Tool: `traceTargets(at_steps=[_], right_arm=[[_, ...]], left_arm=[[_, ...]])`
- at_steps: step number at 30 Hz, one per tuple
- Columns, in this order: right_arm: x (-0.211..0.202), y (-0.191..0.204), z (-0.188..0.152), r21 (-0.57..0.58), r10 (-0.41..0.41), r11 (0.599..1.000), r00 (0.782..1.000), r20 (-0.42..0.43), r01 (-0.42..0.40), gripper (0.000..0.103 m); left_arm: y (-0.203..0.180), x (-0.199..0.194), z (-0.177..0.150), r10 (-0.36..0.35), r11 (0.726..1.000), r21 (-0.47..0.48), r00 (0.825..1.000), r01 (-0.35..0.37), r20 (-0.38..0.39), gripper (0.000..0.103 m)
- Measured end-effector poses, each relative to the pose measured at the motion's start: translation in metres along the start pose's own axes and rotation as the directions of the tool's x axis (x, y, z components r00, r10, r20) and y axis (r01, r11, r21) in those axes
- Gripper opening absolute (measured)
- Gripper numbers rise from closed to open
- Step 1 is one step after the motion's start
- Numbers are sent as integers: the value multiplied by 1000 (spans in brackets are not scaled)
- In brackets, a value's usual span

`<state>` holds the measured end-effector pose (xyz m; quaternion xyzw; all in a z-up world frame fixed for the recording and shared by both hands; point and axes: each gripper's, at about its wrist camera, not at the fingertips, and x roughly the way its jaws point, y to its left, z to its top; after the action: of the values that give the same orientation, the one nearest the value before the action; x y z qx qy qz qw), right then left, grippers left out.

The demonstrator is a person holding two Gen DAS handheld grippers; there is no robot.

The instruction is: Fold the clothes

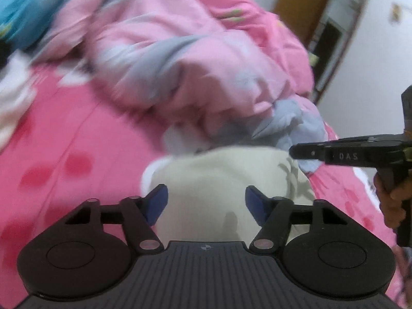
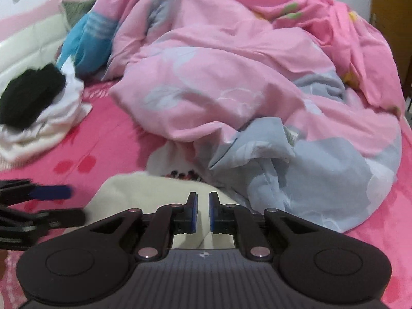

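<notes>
Cream garment (image 1: 206, 180) under both tools — left tool (image 1: 206, 206) gaping, right tool (image 2: 202, 212) nearly shut, seemingly empty — could snag the quilt (image 2: 231, 77) bunched at twelve o'clock.

A rumpled pink duvet (image 2: 231, 72) lies heaped on the pink bedsheet (image 2: 108, 139).

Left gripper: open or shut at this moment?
Open. The left gripper's blue pads stand well apart over the cream garment, nothing pinched between them.
</notes>
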<state>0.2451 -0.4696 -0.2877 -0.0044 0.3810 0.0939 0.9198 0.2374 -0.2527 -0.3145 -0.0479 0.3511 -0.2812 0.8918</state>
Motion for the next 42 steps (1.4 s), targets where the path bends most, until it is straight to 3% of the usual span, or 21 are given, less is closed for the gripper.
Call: traceTargets(at_steps=[3, 5, 7, 11, 15, 17, 19, 23, 24, 29, 33, 36, 39, 41, 42], right_arm=[[32, -11, -22, -4, -36, 999, 997, -68, 35, 6], [57, -25, -47, -10, -56, 998, 988, -145, 56, 5], [55, -31, -47, -12, -37, 999, 991, -126, 35, 6], [31, -34, -30, -38, -90, 996, 989, -120, 86, 8], [-19, -51, -24, 45, -11, 999, 996, -94, 15, 9], [-31, -62, -29, 170, 76, 984, 987, -141, -52, 10], [-36, -74, -42, 337, 193, 934, 962, -193, -120, 12], [-31, -86, -78, 595, 385, 783, 891, -239, -179, 16], [-26, -88, -86, 635, 411, 753, 877, -248, -173, 17], [0, -97, -106, 764, 469, 632, 849, -243, -131, 27], [16, -101, -122, 873, 553, 468, 816, -167, -139, 30], [21, -106, -129, 925, 611, 328, 790, -54, -190, 31], [25, -111, -142, 965, 634, 195, 773, 11, -174, 31], [23, -114, -145, 969, 621, 201, 784, -10, -147, 33], [22, -114, -145, 968, 620, 202, 784, -8, -149, 39]], left_arm=[[-1, 42, 7, 7, 998, 55, 1000, -7, -14, 57], [0, 61, 7, 26, 996, 86, 999, -23, -32, 62], [-1, 66, 8, 44, 993, 112, 998, -39, -40, 67], [-4, 69, 8, 80, 987, 141, 996, -72, -50, 70], [-7, 72, 5, 114, 981, 161, 992, -104, -57, 75], [-8, 74, 4, 122, 979, 170, 991, -111, -56, 76], [-9, 75, 3, 128, 977, 178, 990, -116, -54, 76], [-10, 75, 2, 138, 973, 193, 989, -126, -52, 77], [-11, 75, 2, 140, 972, 196, 989, -128, -51, 77], [-12, 76, 1, 147, 969, 207, 988, -134, -47, 77], [-13, 76, 0, 150, 967, 212, 988, -139, -39, 78], [-14, 74, 1, 151, 966, 215, 988, -140, -33, 78], [-16, 66, 5, 154, 965, 217, 988, -145, -25, 77], [-18, 53, 12, 165, 965, 210, 986, -159, -12, 72], [-20, 44, 16, 168, 965, 203, 986, -164, -1, 71]])
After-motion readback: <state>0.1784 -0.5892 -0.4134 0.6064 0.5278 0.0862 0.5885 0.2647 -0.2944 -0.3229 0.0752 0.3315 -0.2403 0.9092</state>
